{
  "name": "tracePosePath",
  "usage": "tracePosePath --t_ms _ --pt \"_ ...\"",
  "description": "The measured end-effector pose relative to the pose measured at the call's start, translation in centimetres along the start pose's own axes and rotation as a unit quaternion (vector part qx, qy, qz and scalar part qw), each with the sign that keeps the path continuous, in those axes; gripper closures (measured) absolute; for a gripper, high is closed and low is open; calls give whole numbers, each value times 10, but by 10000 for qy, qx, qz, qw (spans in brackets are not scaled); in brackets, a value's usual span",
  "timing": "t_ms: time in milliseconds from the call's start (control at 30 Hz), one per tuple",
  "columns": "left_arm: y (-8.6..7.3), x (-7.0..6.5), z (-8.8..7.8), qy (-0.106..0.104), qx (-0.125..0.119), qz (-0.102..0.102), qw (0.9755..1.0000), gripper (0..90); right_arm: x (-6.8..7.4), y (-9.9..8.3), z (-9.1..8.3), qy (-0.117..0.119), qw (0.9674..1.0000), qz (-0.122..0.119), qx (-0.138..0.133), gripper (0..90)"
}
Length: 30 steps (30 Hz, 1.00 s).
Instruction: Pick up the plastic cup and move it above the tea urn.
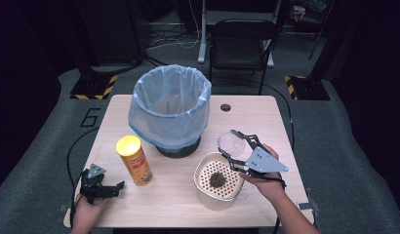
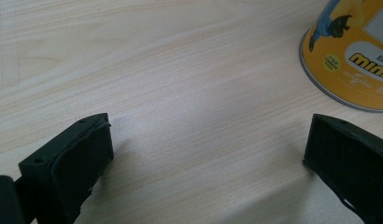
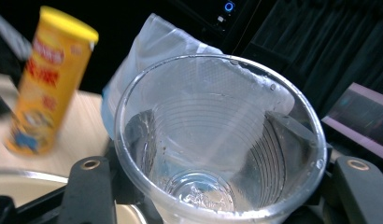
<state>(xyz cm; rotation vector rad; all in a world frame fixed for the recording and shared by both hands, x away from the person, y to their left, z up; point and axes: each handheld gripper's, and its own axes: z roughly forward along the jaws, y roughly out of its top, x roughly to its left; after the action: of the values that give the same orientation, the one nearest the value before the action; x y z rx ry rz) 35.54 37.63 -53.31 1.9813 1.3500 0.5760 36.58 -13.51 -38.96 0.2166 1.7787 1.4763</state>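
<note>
My right gripper (image 1: 235, 145) is shut on a clear plastic cup (image 1: 230, 144), tilted and held just above the far rim of a white container (image 1: 206, 195) with a perforated insert. A dark clump (image 1: 217, 179) lies on that insert. In the right gripper view the cup (image 3: 213, 140) sits between the two black jaws of the gripper (image 3: 222, 196), its mouth toward the camera and wet inside. My left gripper (image 1: 115, 189) rests on the table at the near left, open, with bare wood between its jaws (image 2: 208, 158). A yellow snack can (image 1: 134, 161) stands just right of it.
A bin lined with a blue bag (image 1: 171, 105) stands at the table's middle back, behind the cup (image 3: 152, 51). The yellow can (image 2: 358, 51) (image 3: 45, 79) stands between the two hands. A black chair (image 1: 242, 41) stands beyond the wooden table (image 1: 178, 204).
</note>
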Motion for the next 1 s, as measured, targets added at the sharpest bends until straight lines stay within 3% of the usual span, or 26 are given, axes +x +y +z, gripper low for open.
tracePosePath --t_ms 133,233,333,400,500,833,1000 --pt "0 0 0 1 -3 -1 10000 10 -7 -4 0 181 9963 824 -165 353" --pt "0 0 0 0 -3 -1 10000 10 -12 -3 1 336 9892 1403 -243 356" --pt "0 0 0 1 3 0 10000 10 -17 1 1 432 9828 1769 -310 358" --pt "0 0 0 0 2 1 10000 10 -20 5 1 482 9808 1864 -306 359" --pt "0 0 0 0 4 1 10000 10 -23 12 1 507 9816 1824 -250 360" --pt "0 0 0 1 4 2 10000 10 -30 30 3 743 9778 1955 -95 358" --pt "0 0 0 2 -3 0 10000 10 -33 35 5 768 9785 1916 -46 358"
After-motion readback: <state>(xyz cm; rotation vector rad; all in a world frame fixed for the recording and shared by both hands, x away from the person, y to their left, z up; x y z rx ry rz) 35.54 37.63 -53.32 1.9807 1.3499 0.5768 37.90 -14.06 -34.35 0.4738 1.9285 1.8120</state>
